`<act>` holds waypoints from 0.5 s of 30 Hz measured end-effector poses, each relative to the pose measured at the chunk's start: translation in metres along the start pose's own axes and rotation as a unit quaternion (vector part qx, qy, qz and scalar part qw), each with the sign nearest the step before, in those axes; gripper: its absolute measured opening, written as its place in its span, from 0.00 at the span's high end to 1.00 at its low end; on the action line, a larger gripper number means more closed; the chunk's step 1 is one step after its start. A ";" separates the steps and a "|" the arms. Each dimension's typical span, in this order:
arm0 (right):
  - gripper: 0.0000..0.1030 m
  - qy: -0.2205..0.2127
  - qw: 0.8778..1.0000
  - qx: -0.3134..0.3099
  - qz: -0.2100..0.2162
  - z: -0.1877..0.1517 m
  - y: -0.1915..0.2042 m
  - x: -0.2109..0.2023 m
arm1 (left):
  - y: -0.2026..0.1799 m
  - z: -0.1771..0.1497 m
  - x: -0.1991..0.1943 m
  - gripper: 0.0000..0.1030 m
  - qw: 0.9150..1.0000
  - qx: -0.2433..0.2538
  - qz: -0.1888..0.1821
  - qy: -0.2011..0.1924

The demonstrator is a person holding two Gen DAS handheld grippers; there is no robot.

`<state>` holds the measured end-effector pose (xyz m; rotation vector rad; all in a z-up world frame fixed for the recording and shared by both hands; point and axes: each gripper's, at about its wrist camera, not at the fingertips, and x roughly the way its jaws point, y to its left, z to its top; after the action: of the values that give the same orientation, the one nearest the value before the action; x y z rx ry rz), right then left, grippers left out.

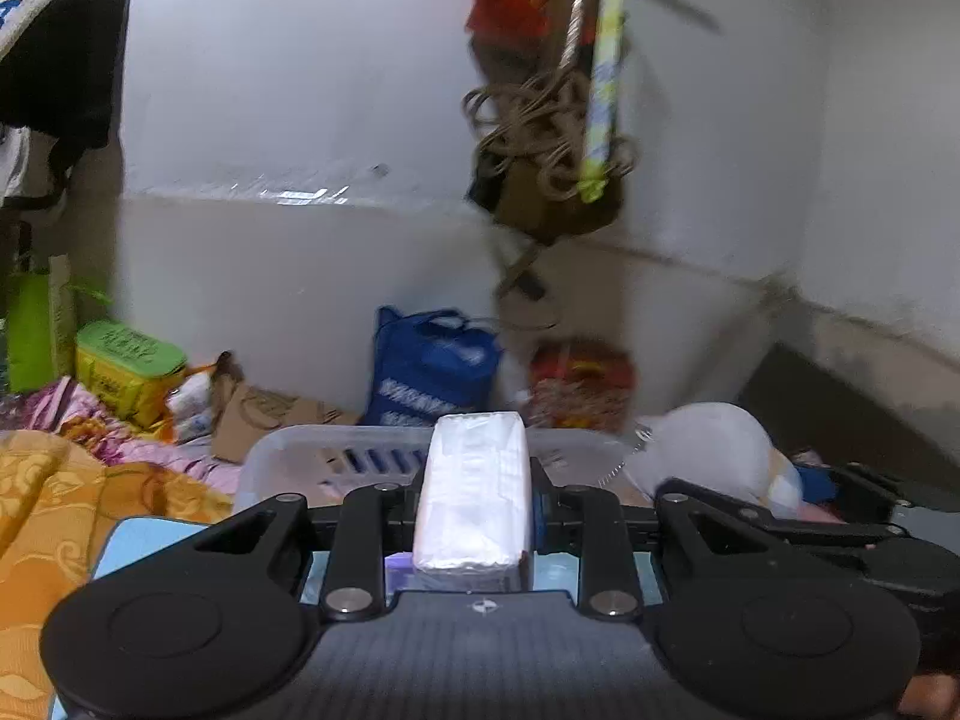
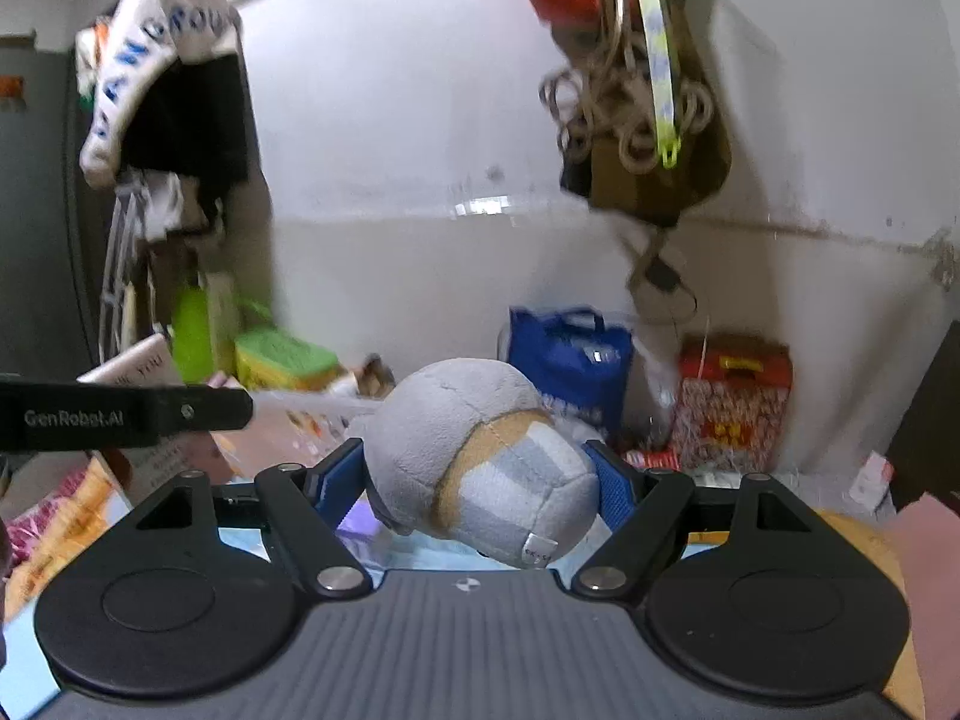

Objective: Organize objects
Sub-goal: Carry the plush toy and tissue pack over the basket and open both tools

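We see first the biggest thing for our task, the translucent plastic basket (image 1: 336, 450), which stands on the bed just ahead of the left gripper (image 1: 474, 501), with the orange patterned blanket (image 1: 72, 504) to its left. Next in size is the grey plush toy (image 2: 474, 468), which we carry in the right gripper (image 2: 480, 474); the blue pads (image 2: 612, 489) press on both its sides and the jaws stand rather wide around it. In the left wrist view the same plush toy (image 1: 714, 450) shows to the right of the basket, lifted, so both loads are near the basket but not yet inside it. The smallest thing is the white wrapped tissue pack (image 1: 474, 492), which the left gripper holds between narrow jaws, with its long side pointing forward toward the basket rim. We judge the toy to be light and very soft, so it squashes under the pads and will not break; a hold across its round middle seems safe. The pack looks light also, but its plastic wrap may be slippery, so we would keep the grip on the long flat sides, near the middle.
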<state>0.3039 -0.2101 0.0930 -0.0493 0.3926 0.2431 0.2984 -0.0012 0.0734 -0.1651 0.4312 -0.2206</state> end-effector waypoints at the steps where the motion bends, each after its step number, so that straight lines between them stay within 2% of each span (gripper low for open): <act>1: 0.23 0.009 1.000 0.006 0.003 -0.002 -0.003 0.007 | 0.002 0.000 0.009 0.70 1.000 -0.002 0.004 0.006; 5: 0.20 0.020 1.000 0.010 0.019 -0.012 -0.005 0.021 | 0.006 -0.005 0.032 0.70 1.000 0.008 0.024 0.014; 6: 0.17 0.019 1.000 0.005 0.016 -0.011 -0.005 0.021 | 0.006 -0.006 0.036 0.63 0.999 0.015 0.028 0.019; 7: 0.12 0.009 1.000 0.000 0.007 -0.012 -0.003 0.019 | 0.004 -0.008 0.039 0.49 0.999 0.026 0.035 0.022; 8: 0.01 -0.005 1.000 -0.001 -0.007 -0.012 -0.001 0.013 | 0.003 -0.009 0.039 0.37 0.998 0.032 0.043 0.019; 9: 0.00 -0.021 1.000 0.003 -0.016 -0.012 -0.001 0.006 | 0.003 -0.010 0.038 0.20 0.998 0.035 0.050 0.014; 11: 0.00 -0.035 0.999 0.017 -0.006 -0.013 -0.003 -0.011 | 0.004 -0.014 0.032 0.17 0.997 0.036 0.062 0.002; 15: 0.00 -0.042 0.997 0.068 0.018 -0.017 -0.012 -0.039 | 0.009 -0.020 0.010 0.17 0.998 0.031 0.057 -0.008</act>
<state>0.2655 -0.2324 0.0922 0.1013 0.3252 0.2522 0.3000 0.0028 0.0494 -0.0812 0.4163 -0.1200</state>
